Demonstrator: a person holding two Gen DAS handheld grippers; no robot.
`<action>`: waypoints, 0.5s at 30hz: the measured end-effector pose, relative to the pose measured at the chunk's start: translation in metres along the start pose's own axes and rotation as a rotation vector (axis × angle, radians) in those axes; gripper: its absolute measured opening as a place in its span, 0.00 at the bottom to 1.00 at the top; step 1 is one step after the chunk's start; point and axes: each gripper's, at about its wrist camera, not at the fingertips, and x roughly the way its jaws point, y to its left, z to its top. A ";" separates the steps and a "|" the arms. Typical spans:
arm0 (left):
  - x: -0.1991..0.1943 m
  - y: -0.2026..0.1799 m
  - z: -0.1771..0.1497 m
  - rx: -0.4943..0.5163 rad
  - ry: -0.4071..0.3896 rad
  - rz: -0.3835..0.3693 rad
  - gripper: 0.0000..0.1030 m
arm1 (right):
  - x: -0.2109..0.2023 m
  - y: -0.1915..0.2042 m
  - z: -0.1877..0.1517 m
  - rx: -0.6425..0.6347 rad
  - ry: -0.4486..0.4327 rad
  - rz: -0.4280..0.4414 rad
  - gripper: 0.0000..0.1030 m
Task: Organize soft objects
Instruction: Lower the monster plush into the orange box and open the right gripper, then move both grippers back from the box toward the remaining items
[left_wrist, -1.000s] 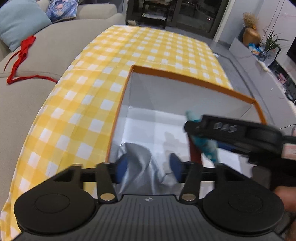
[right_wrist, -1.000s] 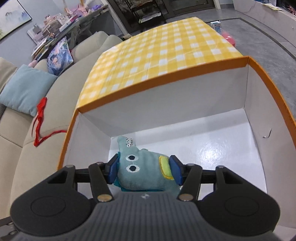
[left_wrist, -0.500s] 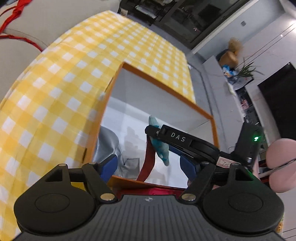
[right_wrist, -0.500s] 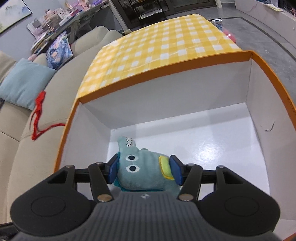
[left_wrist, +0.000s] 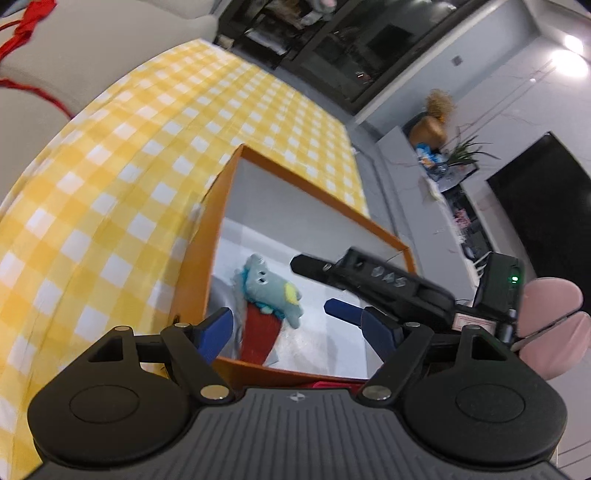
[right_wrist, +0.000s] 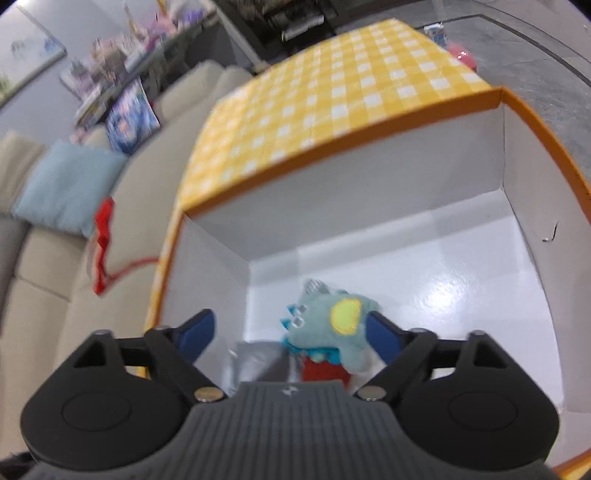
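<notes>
Fuzzy teal plush toy — perhaps on red fabric — in glossy white-lined box.

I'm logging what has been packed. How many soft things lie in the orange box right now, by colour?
Teal plush toy: 1
Grey cloth: 1
Red cloth: 1
Total in the orange box: 3

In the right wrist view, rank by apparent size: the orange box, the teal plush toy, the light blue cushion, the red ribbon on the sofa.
1. orange box
2-3. teal plush toy and light blue cushion: look alike; the toy is nearer, so unsure.
4. red ribbon
</notes>
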 end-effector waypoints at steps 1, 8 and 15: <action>0.000 0.000 -0.001 0.010 -0.008 -0.012 0.90 | -0.006 0.000 0.000 0.011 -0.021 0.014 0.94; -0.013 -0.013 -0.006 0.087 -0.106 -0.071 0.91 | -0.065 0.010 -0.017 0.081 -0.199 0.052 0.97; -0.037 -0.034 -0.014 0.155 -0.100 0.040 0.91 | -0.107 0.042 -0.047 -0.110 -0.195 -0.080 0.97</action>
